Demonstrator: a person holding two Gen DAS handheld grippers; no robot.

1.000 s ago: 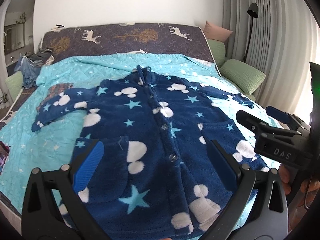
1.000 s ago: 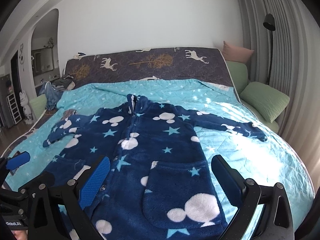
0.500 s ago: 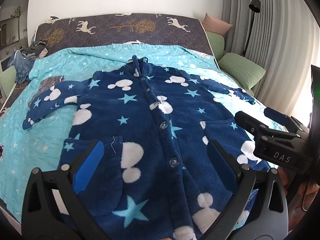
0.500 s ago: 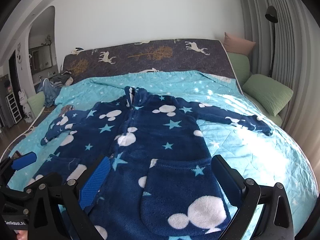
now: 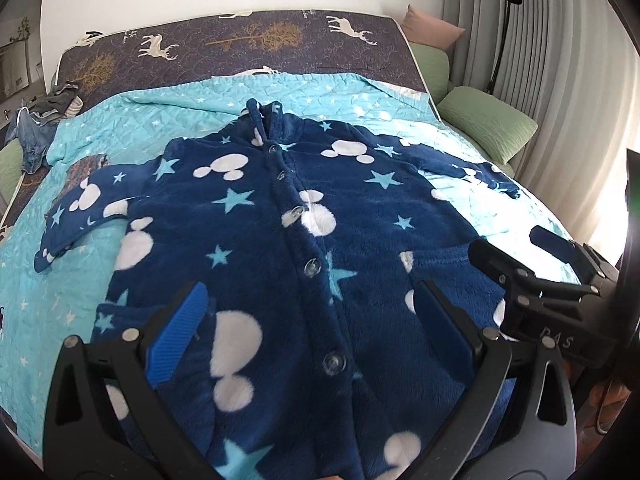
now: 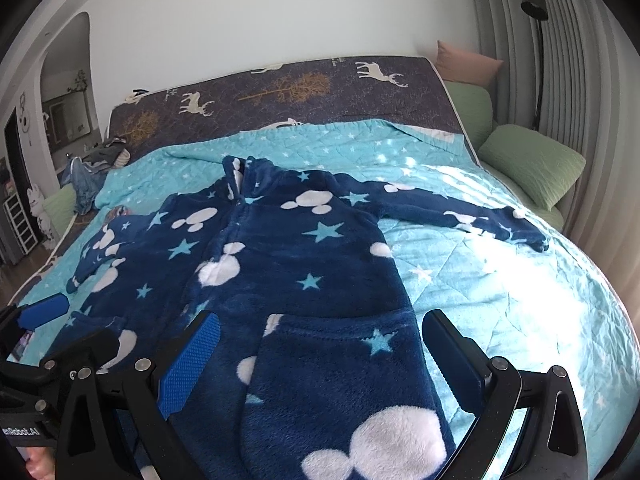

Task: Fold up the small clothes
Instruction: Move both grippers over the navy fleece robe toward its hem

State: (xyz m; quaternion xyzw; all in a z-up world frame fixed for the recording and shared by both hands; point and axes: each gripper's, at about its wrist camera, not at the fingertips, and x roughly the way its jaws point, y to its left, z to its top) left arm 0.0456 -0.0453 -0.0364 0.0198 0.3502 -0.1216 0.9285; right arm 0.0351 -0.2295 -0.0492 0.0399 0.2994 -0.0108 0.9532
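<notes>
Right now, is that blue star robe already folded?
No, the robe lies spread flat on the bed, both sleeves stretched out sideways.

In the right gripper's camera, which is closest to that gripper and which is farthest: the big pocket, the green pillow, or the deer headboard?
From the right gripper, in its own view:
1. The pocket on the blue robe, right between the gripper's fingers.
2. The green pillow, off to the right side of the bed.
3. The deer headboard, at the far end against the wall.
</notes>
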